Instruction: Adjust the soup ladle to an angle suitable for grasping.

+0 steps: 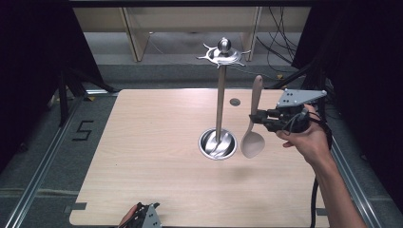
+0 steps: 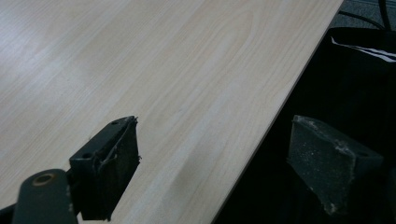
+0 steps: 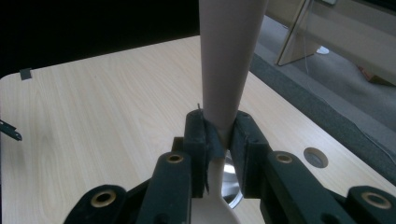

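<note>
The right hand-held gripper [image 1: 256, 116] is clamped on the handle of a pale spoon [image 1: 253, 128], its 2 jaws pressed against the narrow part of the handle from both sides. The spoon hangs upright above the surface [image 1: 152, 156], bowl down and handle tip up, clear of the wood. It is just beside a metal stand [image 1: 220, 95], on that stand's right in the high view. The stand has a round dish-shaped base [image 1: 217, 143], a thin upright pole and a star-shaped top with a ball on it [image 1: 224, 51]. The spoon's bowl hangs near the rim of the base without touching it. The left hand-held gripper [image 1: 142, 217] sits at the near edge of the surface with its jaws spread wide and nothing between them.
</note>
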{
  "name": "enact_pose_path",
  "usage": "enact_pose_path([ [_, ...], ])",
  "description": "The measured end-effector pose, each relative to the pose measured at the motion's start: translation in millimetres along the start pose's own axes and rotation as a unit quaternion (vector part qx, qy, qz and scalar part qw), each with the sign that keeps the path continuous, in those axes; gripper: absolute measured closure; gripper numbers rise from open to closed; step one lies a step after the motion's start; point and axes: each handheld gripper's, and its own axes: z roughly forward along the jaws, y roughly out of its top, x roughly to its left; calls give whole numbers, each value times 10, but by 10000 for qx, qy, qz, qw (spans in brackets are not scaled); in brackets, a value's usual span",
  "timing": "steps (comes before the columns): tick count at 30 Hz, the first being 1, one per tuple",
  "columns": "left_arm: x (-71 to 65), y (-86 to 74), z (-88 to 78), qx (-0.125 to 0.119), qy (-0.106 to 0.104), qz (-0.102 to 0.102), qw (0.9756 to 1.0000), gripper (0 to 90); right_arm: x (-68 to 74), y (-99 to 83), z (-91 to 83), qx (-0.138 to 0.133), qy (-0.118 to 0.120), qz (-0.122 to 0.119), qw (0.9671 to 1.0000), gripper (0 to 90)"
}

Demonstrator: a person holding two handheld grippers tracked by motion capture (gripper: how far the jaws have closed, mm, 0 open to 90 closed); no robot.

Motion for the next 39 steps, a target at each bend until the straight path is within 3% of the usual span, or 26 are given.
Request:
enact_pose_path([
  [1, 3, -5, 7, 77, -69, -46, 9999, 156, 0, 0, 0, 0, 0, 0, 10000, 778],
  [2, 2, -6, 3, 89, -11, -36, 10000, 156, -5, 37, 17, 20, 28, 61, 10000, 778],
  [14, 1, 1, -4, 21, -28, -3, 10000, 156, -59, 134, 97, 73, 40, 48, 10000, 778],
  [15, 1, -4, 0, 90, -27, -32, 10000, 156, -49, 151, 124, 43, 9, 148, 9999, 778],
  [17, 5, -1, -2, 35, -4, 4, 10000, 155, -71, 163, 133, 68, 54, 49, 10000, 778],
  [20, 1, -3, 5, -6, -68, -60, 10000, 156, -83, 181, 179, 50, 63, 87, 9999, 778],
  [23, 11, -3, -2, 44, -47, 9, 10000, 156, -95, 198, 216, 41, 73, 88, 9999, 778],
  [32, 15, 1, -12, 55, 10, 55, 10000, 156, -147, 241, 242, 63, 212, 281, 9994, 778],
  [33, 4, -2, 0, -9, -52, -45, 10000, 155, -169, 243, 247, 58, 238, 187, 9995, 778],
  [35, 2, -3, 3, -11, -62, -61, 10000, 156, -171, 244, 247, 70, 265, 217, 9994, 778],
  [39, 10, 2, -9, 47, 8, 52, 10000, 156, -176, 247, 262, 101, 237, 236, 9994, 778],
])
